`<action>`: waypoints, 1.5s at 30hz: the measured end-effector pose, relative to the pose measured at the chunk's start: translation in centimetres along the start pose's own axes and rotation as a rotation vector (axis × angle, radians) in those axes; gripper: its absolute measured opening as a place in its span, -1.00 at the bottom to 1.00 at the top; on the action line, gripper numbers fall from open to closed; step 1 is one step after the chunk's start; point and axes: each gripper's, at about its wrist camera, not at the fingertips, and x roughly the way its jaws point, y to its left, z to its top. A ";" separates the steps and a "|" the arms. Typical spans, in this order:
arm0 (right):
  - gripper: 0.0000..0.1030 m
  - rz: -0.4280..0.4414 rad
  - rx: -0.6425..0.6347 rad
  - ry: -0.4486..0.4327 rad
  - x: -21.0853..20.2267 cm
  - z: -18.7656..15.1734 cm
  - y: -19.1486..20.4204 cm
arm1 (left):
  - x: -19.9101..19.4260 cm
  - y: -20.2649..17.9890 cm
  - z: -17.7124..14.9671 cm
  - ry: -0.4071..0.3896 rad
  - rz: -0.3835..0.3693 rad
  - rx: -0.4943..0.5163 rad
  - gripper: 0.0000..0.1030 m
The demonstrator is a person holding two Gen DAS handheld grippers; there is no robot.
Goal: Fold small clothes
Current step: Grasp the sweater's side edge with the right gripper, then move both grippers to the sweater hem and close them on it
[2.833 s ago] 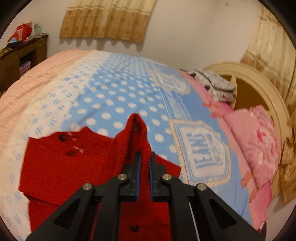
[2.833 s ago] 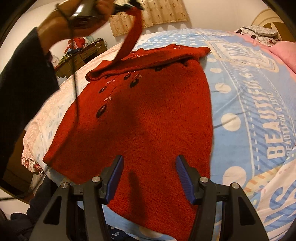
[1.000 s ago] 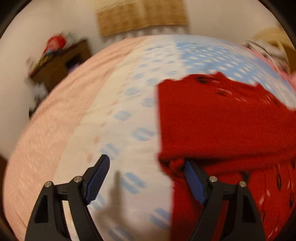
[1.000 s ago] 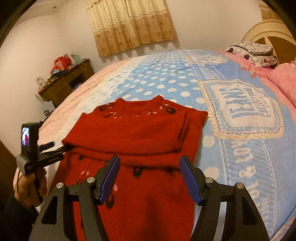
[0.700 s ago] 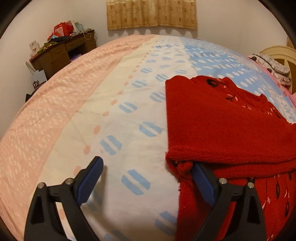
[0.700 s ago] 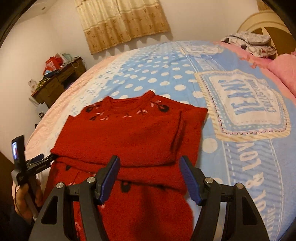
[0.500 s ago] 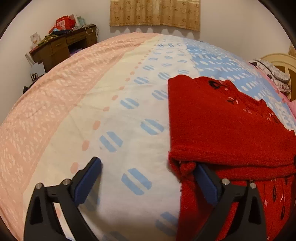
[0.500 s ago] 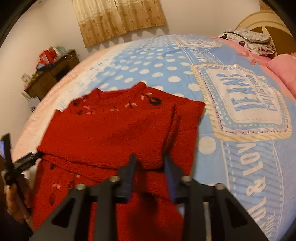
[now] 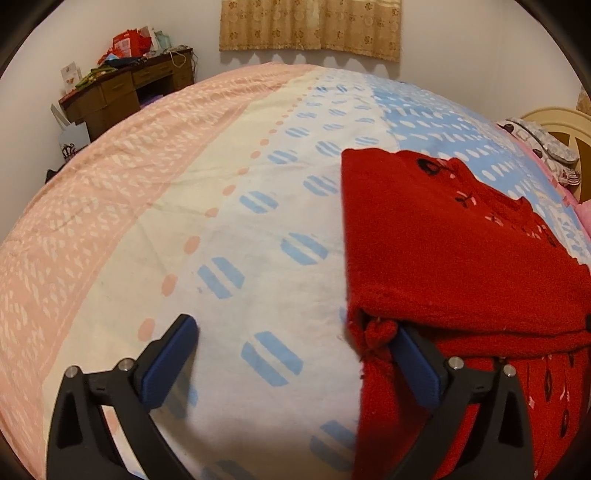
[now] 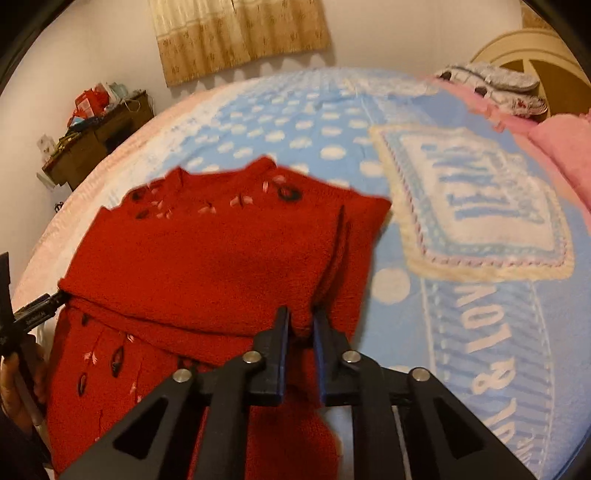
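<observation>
Right gripper (image 10: pixel 299 325) newly clamped on sweater (image 10: pixel 221 258) fold

Red sweater (image 10: pixel 221 258) hem cut off at bottom edge; desk (image 9: pixel 125 92) clutter too small to identify.

The red knitted sweater (image 9: pixel 461 258) lies on the blue-and-pink patterned bedspread (image 9: pixel 229 229), at three o'clock in the left wrist view. The brown wooden desk (image 9: pixel 125 92) stands beyond the bed at eleven o'clock, the beige patterned curtain (image 9: pixel 310 26) at twelve.
</observation>
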 end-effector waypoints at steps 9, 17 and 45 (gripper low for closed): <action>0.01 0.014 0.043 -0.013 -3.0 -2.2 -1.8 | -3.9 0.2 -3.9 -0.027 0.013 0.067 1.00; 0.01 0.043 -0.022 0.013 -5.5 -6.9 -0.3 | -7.3 -1.6 -5.9 -0.063 0.009 0.153 1.00; 0.03 0.060 -0.099 0.066 -11.2 -18.9 2.8 | -12.9 -2.2 -14.5 0.004 -0.046 0.248 1.00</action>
